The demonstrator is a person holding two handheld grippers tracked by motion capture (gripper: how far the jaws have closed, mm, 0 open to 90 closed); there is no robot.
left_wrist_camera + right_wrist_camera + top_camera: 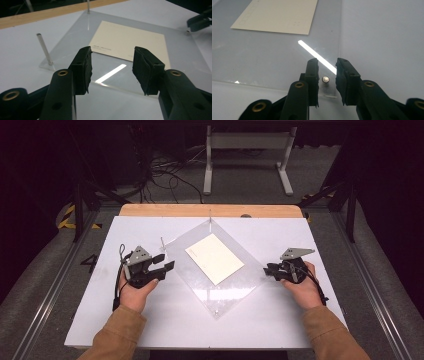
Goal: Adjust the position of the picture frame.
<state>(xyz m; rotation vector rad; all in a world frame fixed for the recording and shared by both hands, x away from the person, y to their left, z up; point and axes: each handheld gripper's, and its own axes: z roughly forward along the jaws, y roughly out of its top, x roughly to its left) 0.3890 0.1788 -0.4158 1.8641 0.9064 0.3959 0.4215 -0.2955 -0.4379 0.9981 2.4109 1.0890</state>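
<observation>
Now, my left gripper [112,68]: jaws apart, empty, above clear acrylic plate [75,42].
My right gripper [327,81]: jaws narrow, flanking corner metal post [326,79], apparently untouched.
Plate: bears cream card [214,257].

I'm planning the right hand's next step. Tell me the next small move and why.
Probably close the right gripper on the short metal post at the clear acrylic plate's corner. The post already stands between the open jaws, with gaps on both sides, so nothing is gripped yet.
</observation>
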